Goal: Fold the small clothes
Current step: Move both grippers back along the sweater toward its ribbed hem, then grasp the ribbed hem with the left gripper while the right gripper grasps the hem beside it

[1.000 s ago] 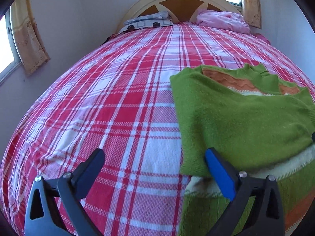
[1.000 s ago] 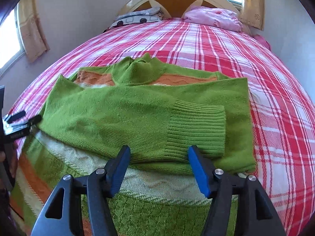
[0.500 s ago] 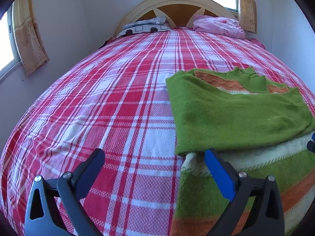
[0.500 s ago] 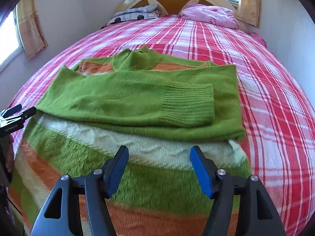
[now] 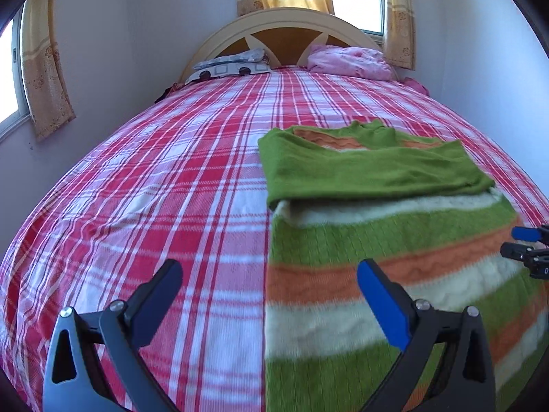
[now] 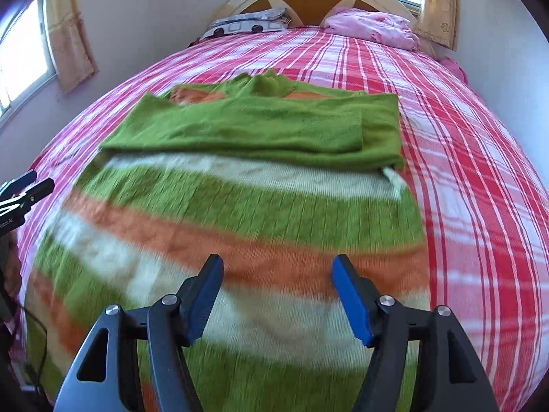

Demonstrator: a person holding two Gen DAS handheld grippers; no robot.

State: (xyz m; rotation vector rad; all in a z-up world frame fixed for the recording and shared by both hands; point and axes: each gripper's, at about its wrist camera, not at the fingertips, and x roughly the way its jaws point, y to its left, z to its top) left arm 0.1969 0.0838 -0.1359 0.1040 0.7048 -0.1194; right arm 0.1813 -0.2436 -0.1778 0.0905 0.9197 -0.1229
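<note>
On the plaid bedspread (image 5: 144, 178): striped knit sweater (image 6: 240, 213), green sleeves folded across.
I see left gripper (image 5: 269, 286) and right gripper (image 6: 276, 274) both spread wide, empty.

the sweater (image 6: 240, 213) is matt knitted wool-like cloth, ribbed and cabled on the striped body, its folded green sleeves (image 6: 274, 127) fuzzier and finer. the bedspread (image 5: 154, 178) is coarse woven checked cloth. the headboard (image 5: 284, 31) looks like smooth painted wood. gripper fingers (image 6: 353, 298) are matt plastic with shiny metal rivets (image 6: 386, 300). the curtains (image 5: 44, 68) are thin patterned cloth.
</note>
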